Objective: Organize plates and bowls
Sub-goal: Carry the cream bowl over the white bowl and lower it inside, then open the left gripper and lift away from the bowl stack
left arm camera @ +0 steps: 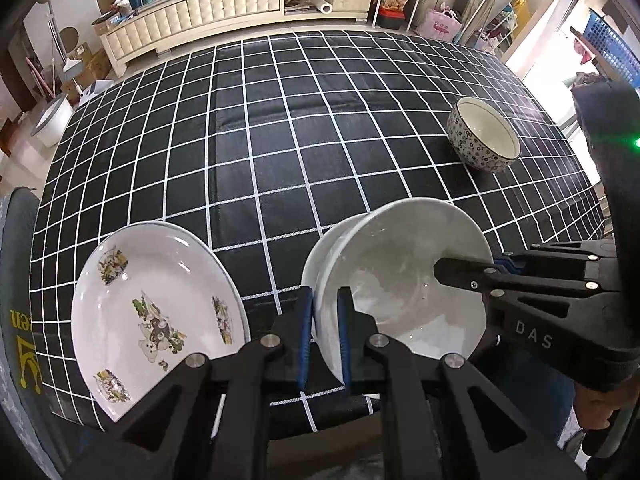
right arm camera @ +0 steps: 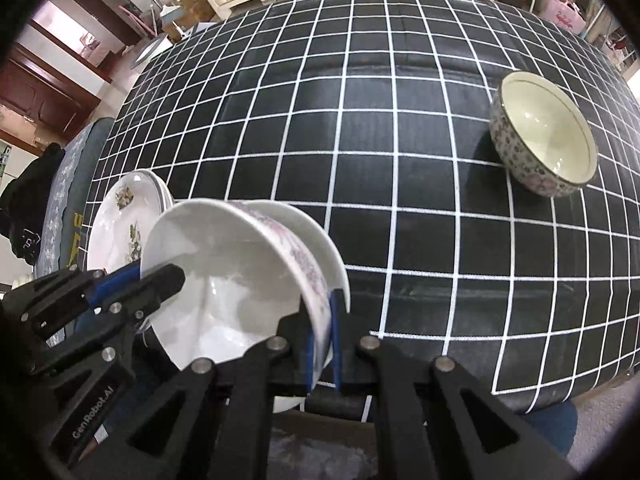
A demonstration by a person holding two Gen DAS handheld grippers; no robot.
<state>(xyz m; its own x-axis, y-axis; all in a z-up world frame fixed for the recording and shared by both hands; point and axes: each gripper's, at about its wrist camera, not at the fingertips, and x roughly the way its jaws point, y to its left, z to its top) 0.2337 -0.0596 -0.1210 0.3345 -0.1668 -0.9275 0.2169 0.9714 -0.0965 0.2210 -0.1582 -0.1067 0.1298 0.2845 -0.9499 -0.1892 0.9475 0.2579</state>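
While clamped on opposite rims: left gripper [left arm camera: 324, 336] and right gripper [right arm camera: 322, 344], one white bowl [left arm camera: 400, 280] between; floral plate [left arm camera: 156, 316] beside.

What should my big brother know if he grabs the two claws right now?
Left claw: shut on the white bowl's left rim.
Right claw: shut on the same bowl's right rim.
The bowl hangs tilted near the table's front edge, with another white dish nested under it.
Flower plate: on the checked tablecloth, left.
Patterned bowl: far right, alone.
Done: bowl gripped.
Left: set it down, gather the patterned bowl.
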